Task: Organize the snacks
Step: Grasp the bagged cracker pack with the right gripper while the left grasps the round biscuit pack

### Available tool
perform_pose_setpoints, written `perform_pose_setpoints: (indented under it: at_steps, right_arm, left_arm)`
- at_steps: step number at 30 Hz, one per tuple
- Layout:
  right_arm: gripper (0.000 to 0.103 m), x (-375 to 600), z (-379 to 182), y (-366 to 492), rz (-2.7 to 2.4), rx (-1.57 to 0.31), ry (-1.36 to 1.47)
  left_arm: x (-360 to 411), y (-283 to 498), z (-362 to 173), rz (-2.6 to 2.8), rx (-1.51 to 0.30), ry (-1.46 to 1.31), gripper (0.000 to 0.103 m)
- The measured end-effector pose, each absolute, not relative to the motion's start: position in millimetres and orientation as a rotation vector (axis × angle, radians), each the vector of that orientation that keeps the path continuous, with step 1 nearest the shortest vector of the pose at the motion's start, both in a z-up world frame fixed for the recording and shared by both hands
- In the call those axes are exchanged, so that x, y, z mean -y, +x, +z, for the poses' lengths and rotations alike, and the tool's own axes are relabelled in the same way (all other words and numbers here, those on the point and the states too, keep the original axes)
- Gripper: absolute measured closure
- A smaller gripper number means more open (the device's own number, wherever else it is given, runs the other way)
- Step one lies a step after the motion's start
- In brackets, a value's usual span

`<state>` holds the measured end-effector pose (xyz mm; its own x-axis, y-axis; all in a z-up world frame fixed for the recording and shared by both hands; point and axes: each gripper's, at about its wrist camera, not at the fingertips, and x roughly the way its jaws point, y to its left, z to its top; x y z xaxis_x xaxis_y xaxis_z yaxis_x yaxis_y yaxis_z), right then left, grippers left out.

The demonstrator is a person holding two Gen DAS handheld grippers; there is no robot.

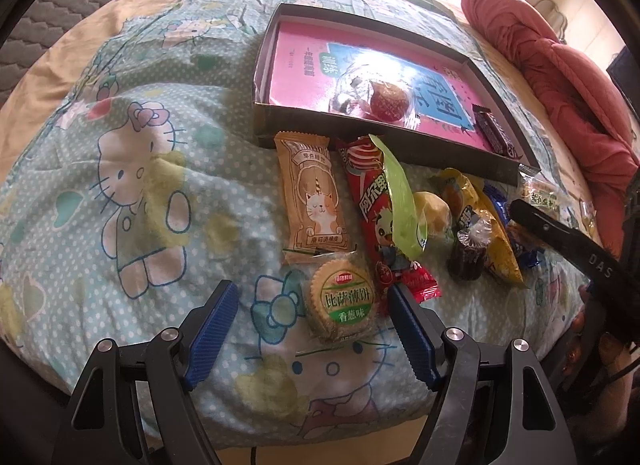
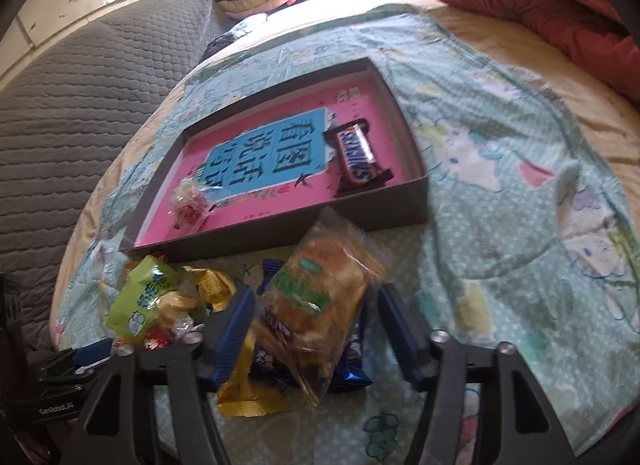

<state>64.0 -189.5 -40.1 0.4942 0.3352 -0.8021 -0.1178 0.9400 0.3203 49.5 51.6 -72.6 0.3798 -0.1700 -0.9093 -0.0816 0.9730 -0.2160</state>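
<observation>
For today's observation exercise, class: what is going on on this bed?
A person with a gripper in each hand is sorting snacks into a shallow cardboard box on a cartoon-print quilt. The right gripper straddles a clear-wrapped pastry atop the pile. The left gripper hangs open around a round cracker pack. A Snickers bar and a clear-wrapped sweet lie inside the box.

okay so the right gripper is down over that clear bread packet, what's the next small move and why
Probably finish closing the right gripper on the clear packet of golden bread. The packet sits between its blue pads, with a gap on the right side. Then it could go into the shallow pink-floored cardboard box just beyond.
</observation>
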Motion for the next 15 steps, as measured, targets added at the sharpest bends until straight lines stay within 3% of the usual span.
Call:
perform_pose_setpoints:
  at_steps: [7,15]
  right_arm:
    - [0.063,188.7,-31.4,61.7,0.286,-0.972,0.197]
    - [0.068,190.5,-22.0,61.4,0.329,-0.929,0.208]
  left_arm:
    - [-52.1,50.1,-74.4,-0.049,-1.18,-0.246,0.032]
    - [-57.4,49.8,-75.6,-0.049,-1.179,-0.273,0.047]
